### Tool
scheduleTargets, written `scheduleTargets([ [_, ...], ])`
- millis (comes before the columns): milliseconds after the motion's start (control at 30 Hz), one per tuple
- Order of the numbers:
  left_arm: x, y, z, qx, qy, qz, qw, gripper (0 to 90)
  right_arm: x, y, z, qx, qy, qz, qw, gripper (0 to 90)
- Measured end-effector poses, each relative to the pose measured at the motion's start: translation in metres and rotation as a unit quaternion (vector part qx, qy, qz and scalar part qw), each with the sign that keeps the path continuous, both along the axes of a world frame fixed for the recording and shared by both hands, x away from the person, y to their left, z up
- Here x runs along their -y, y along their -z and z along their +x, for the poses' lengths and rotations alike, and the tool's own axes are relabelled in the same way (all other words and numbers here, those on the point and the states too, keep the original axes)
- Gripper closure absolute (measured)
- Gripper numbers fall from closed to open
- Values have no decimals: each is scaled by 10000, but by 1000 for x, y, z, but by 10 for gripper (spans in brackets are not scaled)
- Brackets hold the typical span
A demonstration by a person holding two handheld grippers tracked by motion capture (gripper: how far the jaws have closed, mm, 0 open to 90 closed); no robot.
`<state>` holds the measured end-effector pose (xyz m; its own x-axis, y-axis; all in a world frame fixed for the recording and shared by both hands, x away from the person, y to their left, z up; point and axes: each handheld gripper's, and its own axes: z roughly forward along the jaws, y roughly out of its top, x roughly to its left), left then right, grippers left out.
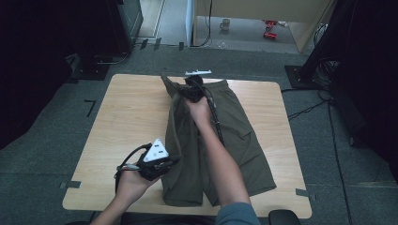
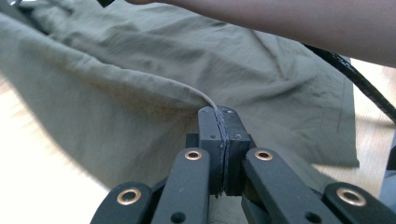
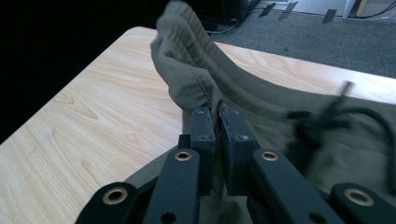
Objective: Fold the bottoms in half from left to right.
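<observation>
- a pair of olive-green shorts (image 1: 213, 140) lies on the wooden table (image 1: 126, 122), waistband toward the far edge and legs toward the person.
- the left gripper (image 2: 219, 135) sits near the table's front left part, just beside the hem of the shorts' left leg; its jaws are pressed together on a thin fold of the fabric, and in the left gripper view the cloth runs up from the pads in a raised ridge.
- the right gripper (image 3: 215, 123) is at the far end of the shorts, at the waistband; its jaws are clamped on a bunched piece of the elastic waistband, which stands up in a gathered hump above the pads.
- in the high view the right forearm (image 1: 220, 159) stretches across the middle of the shorts, and the left side of the garment is lifted and folded toward the centre between the two grips.
- a black drawstring (image 3: 327, 121) lies blurred on the waist area, to the right in the right gripper view.
- the right gripper's black cable (image 1: 216, 117) trails along the forearm over the shorts.
</observation>
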<state>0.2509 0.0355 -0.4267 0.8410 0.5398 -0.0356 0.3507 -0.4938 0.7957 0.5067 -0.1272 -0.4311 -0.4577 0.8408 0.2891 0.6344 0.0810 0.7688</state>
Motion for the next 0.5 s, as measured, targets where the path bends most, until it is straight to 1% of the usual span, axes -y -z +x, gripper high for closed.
scheduleTargets([
  [33,0,0,0,0,0,0,10000,900,0,0,0,0,0,0,10000,843],
  [67,10,0,2,6,96,24,10000,900,8,0,-2,3,31,10,10000,844],
  [100,20,1,4,30,159,53,9999,900,25,2,-5,-3,90,-63,9999,846],
  [200,37,6,10,12,235,36,9997,900,45,5,-8,-20,225,-68,9997,848],
  [267,47,11,14,-100,263,-35,9996,900,59,9,-10,-70,327,-52,9994,847],
  [300,51,13,16,-141,303,-81,9994,900,65,11,-11,-89,360,-92,9993,848],
  [333,56,16,17,-160,323,-85,9993,900,70,13,-12,-102,390,-152,9991,847],
  [433,72,26,22,-192,417,44,9989,900,83,18,-14,-120,469,-370,9981,847],
  [467,72,26,22,-192,417,44,9989,900,83,18,-14,-120,469,-370,9981,847],
  [500,78,33,25,-345,431,1,9985,900,92,21,-15,-92,518,-590,9969,847],
])
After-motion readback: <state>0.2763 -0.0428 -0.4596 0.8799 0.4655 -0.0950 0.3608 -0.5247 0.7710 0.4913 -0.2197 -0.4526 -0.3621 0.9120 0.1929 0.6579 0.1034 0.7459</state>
